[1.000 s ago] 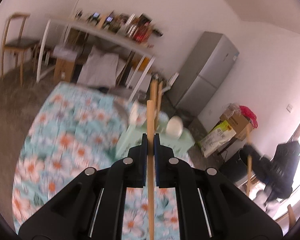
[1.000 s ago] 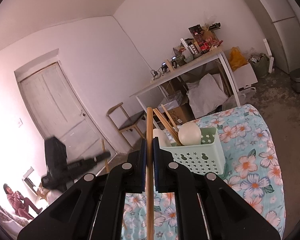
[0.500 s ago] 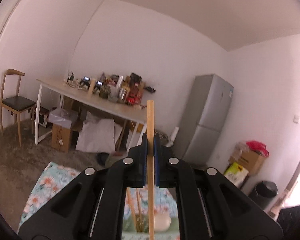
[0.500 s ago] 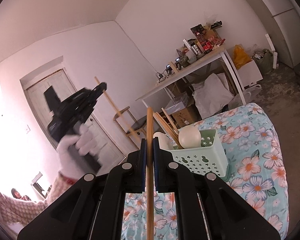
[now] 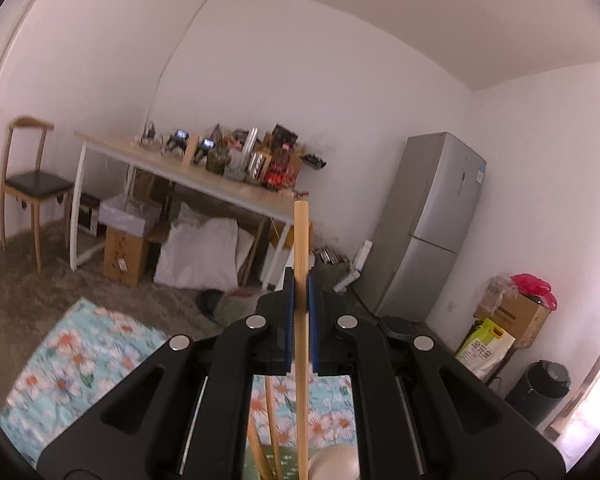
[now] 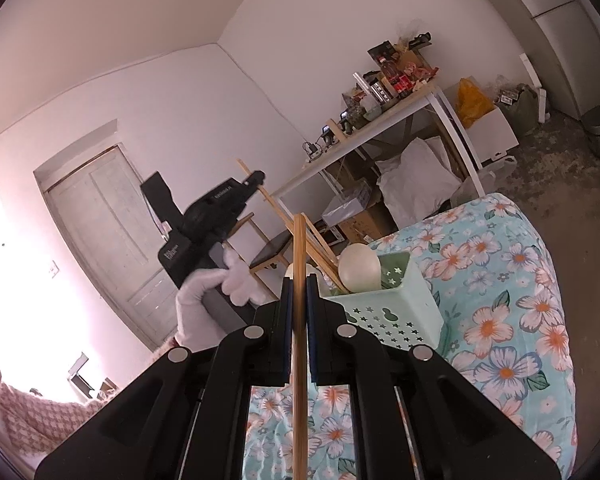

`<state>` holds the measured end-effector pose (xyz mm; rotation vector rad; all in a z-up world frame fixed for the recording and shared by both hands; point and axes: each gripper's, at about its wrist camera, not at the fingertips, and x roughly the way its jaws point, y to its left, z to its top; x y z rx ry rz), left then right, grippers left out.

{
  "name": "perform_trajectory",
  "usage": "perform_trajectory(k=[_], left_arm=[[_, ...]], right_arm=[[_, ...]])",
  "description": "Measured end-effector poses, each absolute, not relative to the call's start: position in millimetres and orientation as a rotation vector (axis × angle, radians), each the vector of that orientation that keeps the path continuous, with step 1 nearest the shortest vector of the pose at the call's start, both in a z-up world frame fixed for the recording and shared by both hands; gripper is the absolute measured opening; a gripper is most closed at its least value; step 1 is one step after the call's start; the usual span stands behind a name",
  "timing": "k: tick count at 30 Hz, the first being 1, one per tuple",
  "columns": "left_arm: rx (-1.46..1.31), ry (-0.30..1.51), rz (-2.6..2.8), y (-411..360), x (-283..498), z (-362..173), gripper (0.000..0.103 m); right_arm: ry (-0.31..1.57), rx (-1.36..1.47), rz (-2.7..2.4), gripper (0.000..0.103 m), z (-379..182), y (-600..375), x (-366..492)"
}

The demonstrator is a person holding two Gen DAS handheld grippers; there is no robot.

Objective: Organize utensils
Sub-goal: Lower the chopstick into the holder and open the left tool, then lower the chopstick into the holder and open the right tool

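Left tongs have swung above the basket; both tongs pinch chopsticks, seemingly upright.

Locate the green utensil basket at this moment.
In the right wrist view the green basket stands on the floral cloth, just right of the right tool and its chopstick, holding chopsticks and pale spoons.

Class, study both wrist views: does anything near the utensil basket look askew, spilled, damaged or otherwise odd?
Nothing stands out. The green basket sits upright on the floral cloth, with chopsticks leaning inside. Each gripper, left and right, cleanly clamps one chopstick.
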<state>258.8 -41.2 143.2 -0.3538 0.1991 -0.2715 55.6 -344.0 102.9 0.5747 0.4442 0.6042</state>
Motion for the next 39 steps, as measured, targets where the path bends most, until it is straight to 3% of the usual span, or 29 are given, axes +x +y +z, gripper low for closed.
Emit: perform_trajectory(k=[5, 8, 11, 13, 18, 28, 39], left_arm=[[-0.36, 0.263, -0.319, -40, 256, 126, 0.006], [-0.35, 0.308, -0.341, -41, 255, 114, 0.011], [-0.356, 0.328, -0.353, -38, 250, 109, 0.026], [-0.362, 0.321, -0.349, -34, 243, 108, 0.045], [-0.38, 0.297, -0.356, -23, 218, 113, 0.058], [-0.345, 0.328, -0.359, 6, 156, 105, 0.072], [-0.244, 0.448, -0.319, 40, 90, 51, 0.084]], right_arm=[[0.448, 0.574, 0.599, 0.007, 103, -344, 56], [0.448, 0.568, 0.598, 0.007, 104, -343, 55], [0.447, 0.555, 0.591, 0.007, 107, -342, 52], [0.444, 0.551, 0.587, 0.007, 109, -342, 49], [0.436, 0.537, 0.58, 0.007, 116, -337, 45], [0.43, 0.485, 0.573, 0.007, 130, -318, 40], [0.336, 0.408, 0.679, 0.007, 169, -281, 79]])
